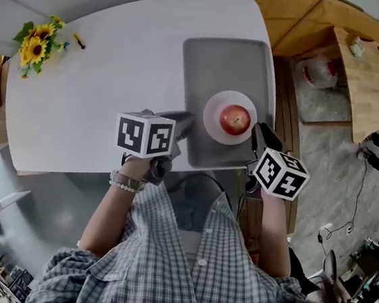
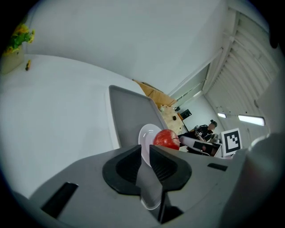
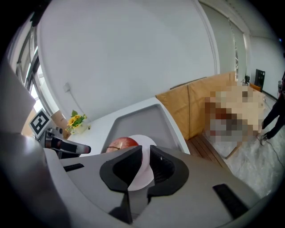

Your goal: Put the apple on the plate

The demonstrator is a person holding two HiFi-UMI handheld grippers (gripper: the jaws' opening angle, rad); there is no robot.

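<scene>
The white table [image 1: 81,87] carries the grey tray [image 1: 220,62] at its right side. Toward the tray's near edge stands the white plate [image 1: 210,119], and the red apple [image 1: 234,119] sits upright in the middle of it, so I judge the placing done. My left gripper [image 2: 145,151] hangs just off the tray's near left edge, my right gripper [image 3: 146,153] off its near right corner. Both have their jaws a narrow slit apart with nothing between them; I only see the plate beyond the gaps. What remains, I think, is to draw back cleanly: lift away from the tray, keep the tips off its rim, and avoid jolting the plate so the apple cannot roll.
</scene>
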